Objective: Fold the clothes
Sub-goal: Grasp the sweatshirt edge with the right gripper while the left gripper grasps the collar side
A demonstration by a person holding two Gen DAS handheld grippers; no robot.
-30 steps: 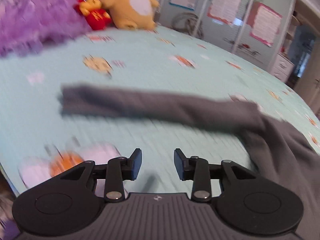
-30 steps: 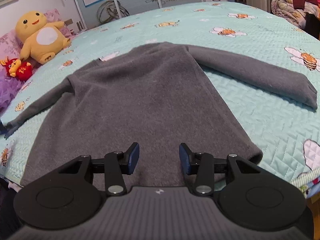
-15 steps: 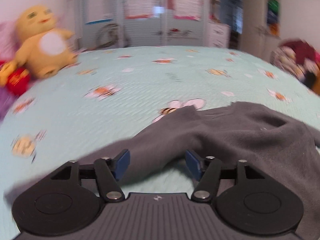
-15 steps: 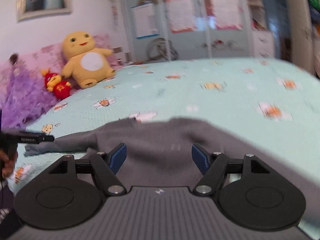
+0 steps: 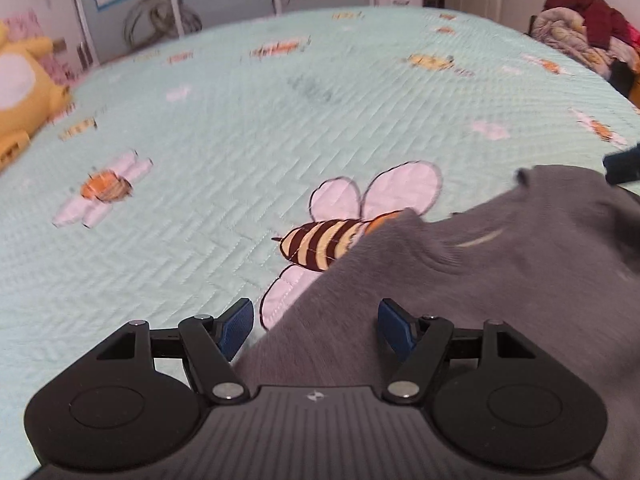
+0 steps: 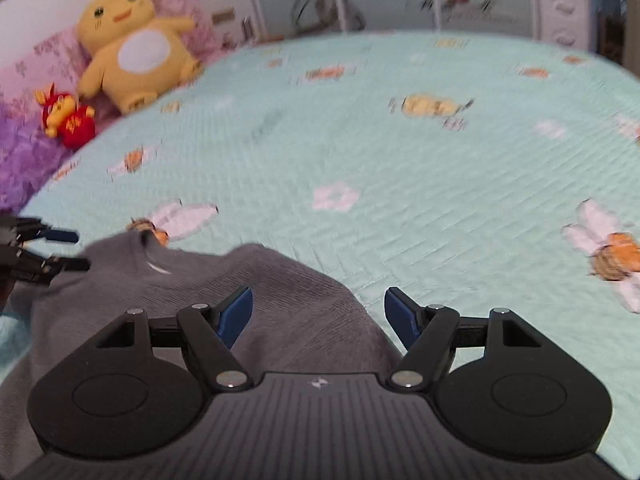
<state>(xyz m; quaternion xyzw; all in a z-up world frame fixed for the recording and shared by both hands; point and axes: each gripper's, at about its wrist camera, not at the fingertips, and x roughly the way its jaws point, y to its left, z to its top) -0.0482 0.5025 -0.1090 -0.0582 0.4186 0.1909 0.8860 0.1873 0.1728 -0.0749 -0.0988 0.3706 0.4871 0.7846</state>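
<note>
Both tongs (image 5: 316, 326) (image 6: 319, 316) gape over the grey sweater (image 5: 500, 264).

Blk grippers (image 5: 316, 326), blue fingers (image 5: 236, 326) (silver screws).

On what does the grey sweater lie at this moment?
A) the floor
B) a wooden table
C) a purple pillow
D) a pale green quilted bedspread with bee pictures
D: the grey sweater rests on the pale green quilted bedspread printed with bees.
</note>
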